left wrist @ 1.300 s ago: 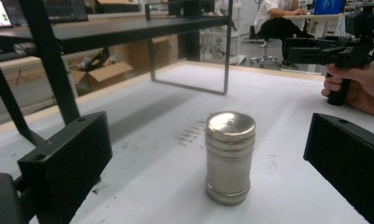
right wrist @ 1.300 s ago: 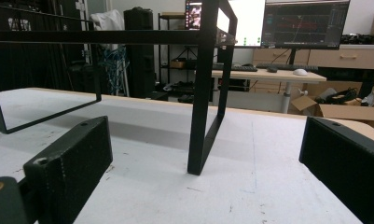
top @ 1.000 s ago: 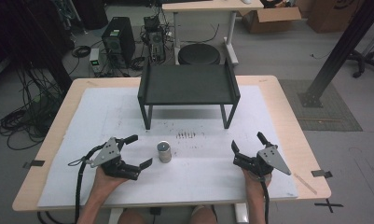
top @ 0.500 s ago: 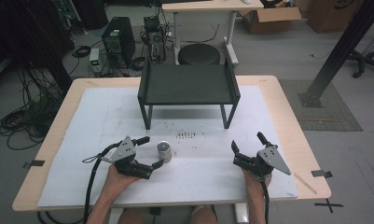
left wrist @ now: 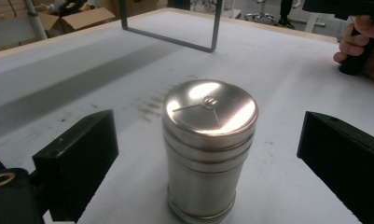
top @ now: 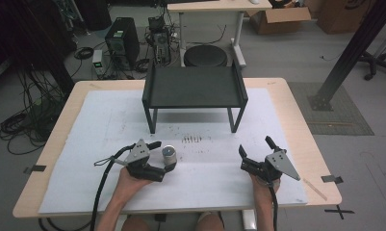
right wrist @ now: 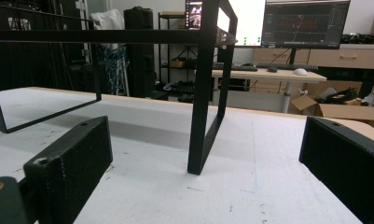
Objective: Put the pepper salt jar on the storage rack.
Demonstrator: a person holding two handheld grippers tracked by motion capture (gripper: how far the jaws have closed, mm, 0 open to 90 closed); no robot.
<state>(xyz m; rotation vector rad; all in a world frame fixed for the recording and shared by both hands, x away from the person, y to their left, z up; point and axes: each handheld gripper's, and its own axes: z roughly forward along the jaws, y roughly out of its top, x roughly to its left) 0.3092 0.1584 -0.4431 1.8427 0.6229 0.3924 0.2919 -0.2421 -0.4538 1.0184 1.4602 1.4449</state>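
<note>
Steel canister (left wrist: pixel 210 149), a small brushed-metal cylinder with a ridged lid, stood upright on the white paper-covered table (top: pixel 84 144), in front of the black metal shelf stand (top: pixel 194 86) and between the spread jaws of your left gripper (top: pixel 164 158). In the left gripper view both black pads (left wrist: pixel 77 158) sat clear of its sides, with white table showing in each gap, so nothing was gripped. Your right gripper (top: pixel 253 154) rested well apart on the right side of the table, its jaws wide open and empty, facing a leg of the stand.

You had a few ways to lose it from there, as I judge it. The canister was tall for its base and smooth; had one pad arrived before the other, it would likely have skidded or tipped rather than centred. A closure high on the lid rim could have let it slip out on lifting. The far pad looked farther off than the near one, so uneven contact seemed the likeliest cause.
</note>
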